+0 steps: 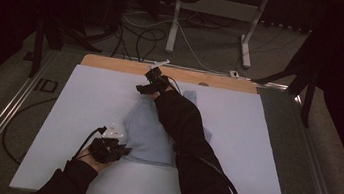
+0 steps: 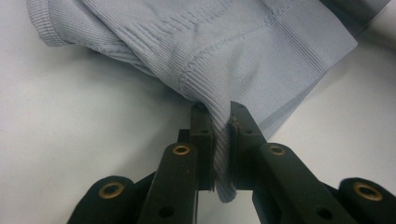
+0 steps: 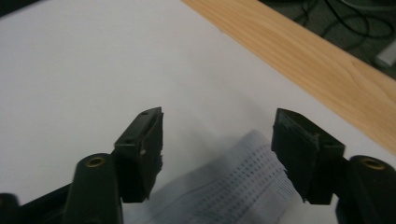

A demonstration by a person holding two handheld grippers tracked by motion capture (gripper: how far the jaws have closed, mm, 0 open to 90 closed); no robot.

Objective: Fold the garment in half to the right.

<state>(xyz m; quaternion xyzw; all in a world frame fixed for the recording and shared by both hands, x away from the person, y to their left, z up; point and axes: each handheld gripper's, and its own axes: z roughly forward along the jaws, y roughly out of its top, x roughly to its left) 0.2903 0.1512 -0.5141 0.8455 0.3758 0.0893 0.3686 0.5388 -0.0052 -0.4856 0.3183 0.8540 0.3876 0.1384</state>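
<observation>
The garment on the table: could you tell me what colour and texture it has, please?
Pale blue ribbed knit garment, clearest in the left gripper view.

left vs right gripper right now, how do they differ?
The left gripper is shut on a fold of the pale blue garment; the right gripper is open, a ribbed edge of it lying between its fingers, untouched. In the high view the left sits at the garment's near edge, the right at its far end. Both point at the same garment on the white table.

A pale blue ribbed garment lies rumpled mid-table, its near hem pinched, far end flat.
</observation>
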